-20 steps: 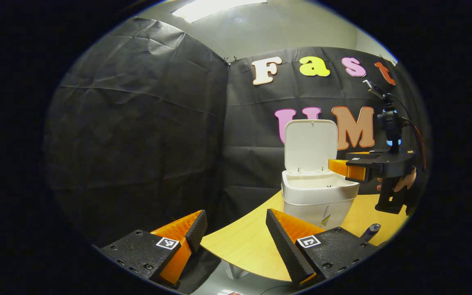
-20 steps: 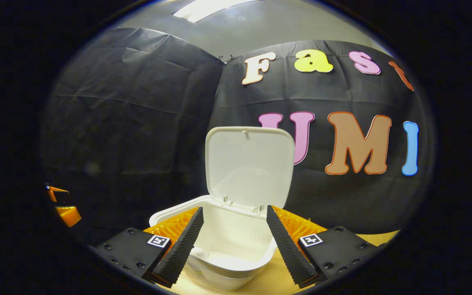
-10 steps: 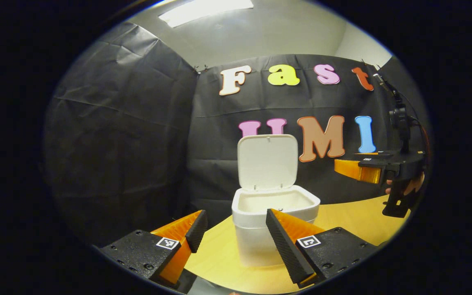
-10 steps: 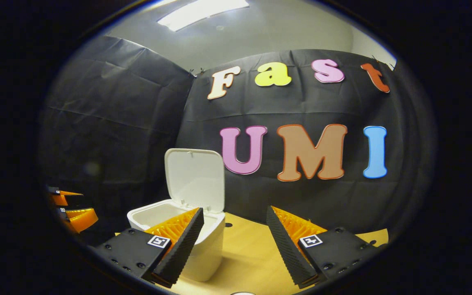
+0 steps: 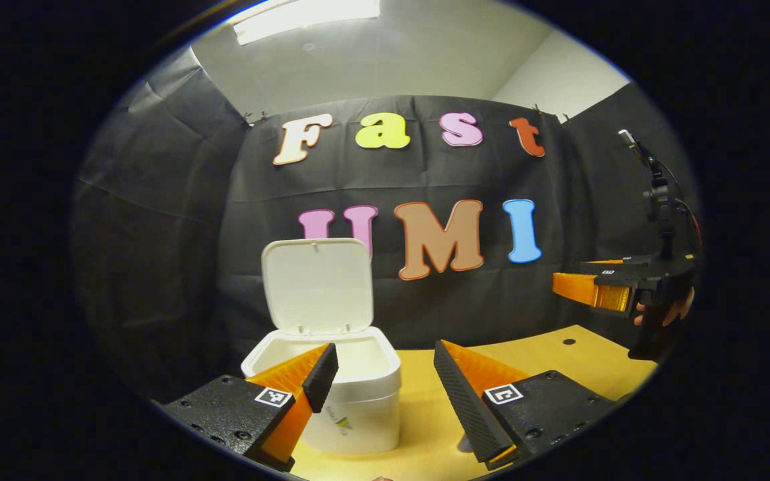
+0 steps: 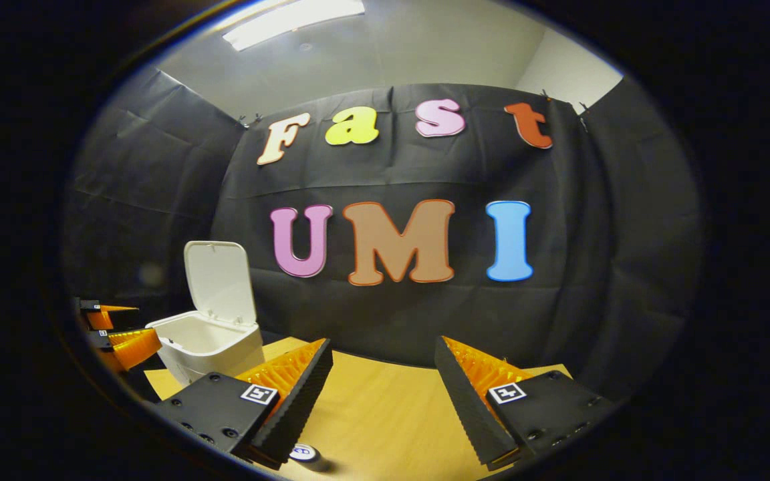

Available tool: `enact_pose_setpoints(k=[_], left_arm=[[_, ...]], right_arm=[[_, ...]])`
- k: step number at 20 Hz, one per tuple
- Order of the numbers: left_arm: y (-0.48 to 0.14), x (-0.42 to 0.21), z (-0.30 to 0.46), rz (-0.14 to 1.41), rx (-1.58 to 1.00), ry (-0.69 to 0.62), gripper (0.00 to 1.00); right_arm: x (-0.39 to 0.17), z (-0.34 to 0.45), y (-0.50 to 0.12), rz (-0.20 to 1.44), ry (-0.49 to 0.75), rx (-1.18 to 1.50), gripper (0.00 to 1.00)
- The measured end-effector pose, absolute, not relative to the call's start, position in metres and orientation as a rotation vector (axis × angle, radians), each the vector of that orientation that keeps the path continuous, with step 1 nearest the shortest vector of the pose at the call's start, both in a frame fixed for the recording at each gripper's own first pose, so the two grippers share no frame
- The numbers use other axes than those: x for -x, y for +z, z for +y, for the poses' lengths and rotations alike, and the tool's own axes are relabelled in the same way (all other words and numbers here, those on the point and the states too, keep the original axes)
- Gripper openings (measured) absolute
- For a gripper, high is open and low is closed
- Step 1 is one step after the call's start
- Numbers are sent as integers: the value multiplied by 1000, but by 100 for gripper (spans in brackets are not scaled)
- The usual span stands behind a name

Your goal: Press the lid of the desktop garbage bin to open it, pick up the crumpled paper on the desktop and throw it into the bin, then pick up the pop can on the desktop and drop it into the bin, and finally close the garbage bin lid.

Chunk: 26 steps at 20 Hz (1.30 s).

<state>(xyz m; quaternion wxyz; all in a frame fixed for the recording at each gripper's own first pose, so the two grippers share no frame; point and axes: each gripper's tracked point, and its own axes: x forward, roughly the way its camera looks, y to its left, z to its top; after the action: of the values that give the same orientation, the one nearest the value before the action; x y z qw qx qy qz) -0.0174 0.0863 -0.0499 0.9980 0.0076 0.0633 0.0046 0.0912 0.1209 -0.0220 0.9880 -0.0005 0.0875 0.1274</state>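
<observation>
While its lid (image 5: 317, 284) stands upright, we see the bin (image 5: 331, 394) at seven o'clock on the tabletop (image 5: 545, 354).
Our left tongs (image 5: 381, 387) and right tongs (image 6: 385, 394) both gape apart, gripping nothing; the pop can (image 6: 303, 453) lies just below the right tongs.

Ahead of me a yellow wooden table (image 6: 385, 414) runs back to the black cloth wall (image 6: 592, 267), which is creased and clipped along its top edge. A small dark hole (image 5: 568, 341) marks the tabletop at the far right. Above the cloth there's a pale ceiling (image 5: 392, 60) with a bright strip light (image 6: 291, 17) glowing overhead.
</observation>
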Motion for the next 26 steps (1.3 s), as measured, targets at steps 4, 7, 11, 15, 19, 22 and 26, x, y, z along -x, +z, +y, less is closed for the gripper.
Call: enact_pose_setpoints(k=[4, 7, 11, 15, 19, 22, 26], left_arm=[[-71, 1, 42, 166, 8, -88, 89], [-98, -8, 18, 223, 38, -130, 90], [-142, -13, -10, 305, 54, -175, 90], [-195, -6, -28, 402, 53, -188, 90], [-243, 6, -37, 482, 22, -196, 91], [-271, 9, -41, 533, 21, -194, 91], [-304, 18, -44, 601, 13, -193, 91]], right_arm=[[-80, 60, -36, 216, 149, -10, 98], [-65, 17, -43, 241, 74, -3, 98], [-47, -25, -51, 276, -8, 13, 98], [-30, -53, -58, 315, -66, 26, 98], [-15, -72, -62, 342, -105, 42, 98], [-6, -85, -65, 360, -135, 53, 98], [2, -90, -71, 390, -147, 64, 99]])
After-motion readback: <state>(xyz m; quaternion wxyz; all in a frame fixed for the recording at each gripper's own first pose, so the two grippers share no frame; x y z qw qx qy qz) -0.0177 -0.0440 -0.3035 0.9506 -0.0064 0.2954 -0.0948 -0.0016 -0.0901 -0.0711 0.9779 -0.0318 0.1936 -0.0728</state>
